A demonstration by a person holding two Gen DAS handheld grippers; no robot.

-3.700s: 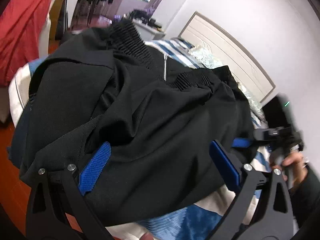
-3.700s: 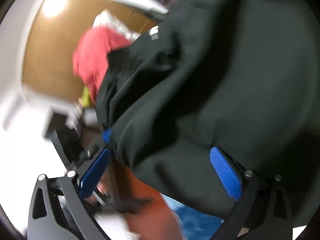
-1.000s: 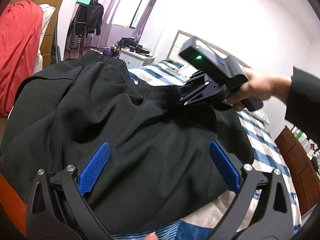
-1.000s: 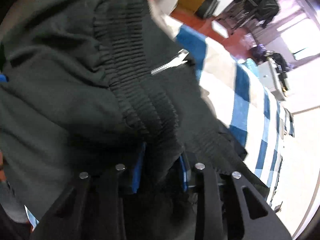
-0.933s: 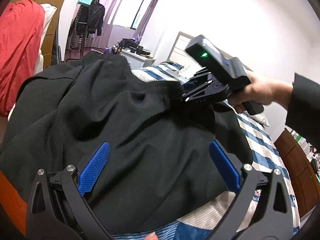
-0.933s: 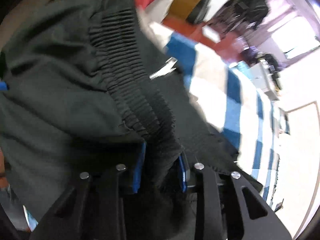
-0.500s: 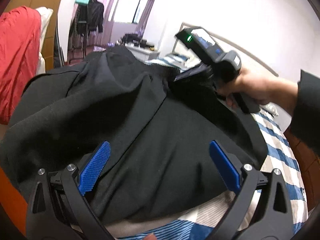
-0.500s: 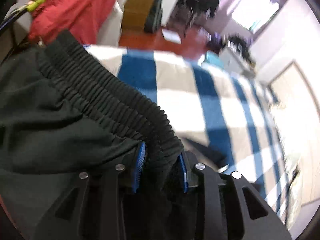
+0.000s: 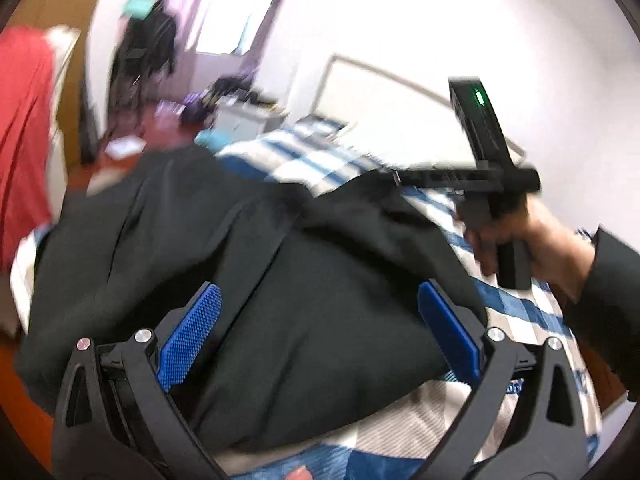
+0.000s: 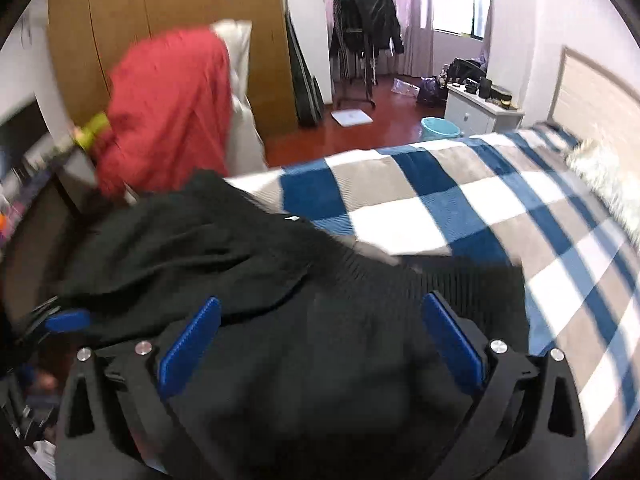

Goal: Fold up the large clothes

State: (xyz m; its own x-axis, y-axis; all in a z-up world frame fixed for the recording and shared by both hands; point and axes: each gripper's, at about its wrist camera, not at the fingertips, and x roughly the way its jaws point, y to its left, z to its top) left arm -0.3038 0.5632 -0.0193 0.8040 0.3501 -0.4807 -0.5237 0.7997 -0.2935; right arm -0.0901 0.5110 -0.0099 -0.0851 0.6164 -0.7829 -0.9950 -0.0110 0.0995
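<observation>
A large black jacket (image 9: 248,264) with ribbed hems lies heaped on the blue-and-white checked bed (image 10: 460,200). My left gripper (image 9: 320,332) is open just above the near part of the jacket, holding nothing. My right gripper (image 10: 320,340) is open over the jacket's ribbed edge (image 10: 440,280), with cloth lying between its blue pads but not clamped. In the left wrist view the right gripper (image 9: 404,178) shows at the jacket's far right edge, held by a hand (image 9: 532,240). The jacket (image 10: 208,248) fills the lower left of the right wrist view.
A red garment (image 10: 168,108) hangs over a white one by the wooden wardrobe (image 10: 180,20) at the left. A clothes rack (image 10: 364,32), a light blue basin (image 10: 440,128) and a white nightstand (image 10: 480,114) stand on the red floor beyond the bed. The headboard (image 10: 592,92) is at the right.
My right gripper has let go of the ribbed hem it was clamping and now stands open. The jacket has been laid down flatter on the bed. My left gripper has stayed open.
</observation>
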